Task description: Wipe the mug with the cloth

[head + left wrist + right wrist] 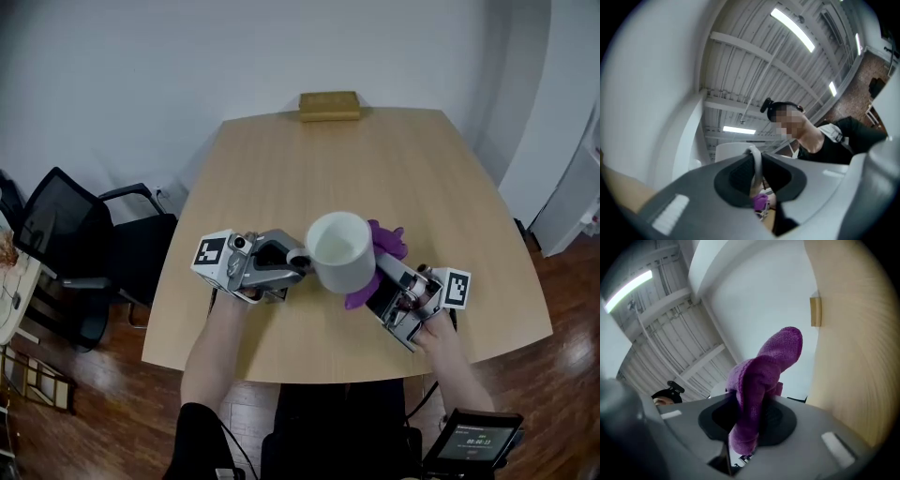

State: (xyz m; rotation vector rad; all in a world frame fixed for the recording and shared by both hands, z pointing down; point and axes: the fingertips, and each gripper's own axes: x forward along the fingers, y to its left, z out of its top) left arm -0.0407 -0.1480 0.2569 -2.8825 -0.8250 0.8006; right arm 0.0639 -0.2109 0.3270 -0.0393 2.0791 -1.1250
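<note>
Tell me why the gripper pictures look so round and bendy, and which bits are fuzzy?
Left gripper view: wide lens curves the ceiling, corners go black, strip lights glare, the close jaws on the mug handle look soft. Right gripper view: the table edge bows, the cloth is fairly sharp. Head view: even light, little bending, crisp.

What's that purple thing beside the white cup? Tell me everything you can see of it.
It is a purple cloth, soft and fuzzy like terry or microfibre, bunched into a fold. The right gripper pinches it between its jaws, with one end sticking out past them and another hanging below. It is held over the wooden table, against the side of the white mug. How firmly it presses cannot be told.
</note>
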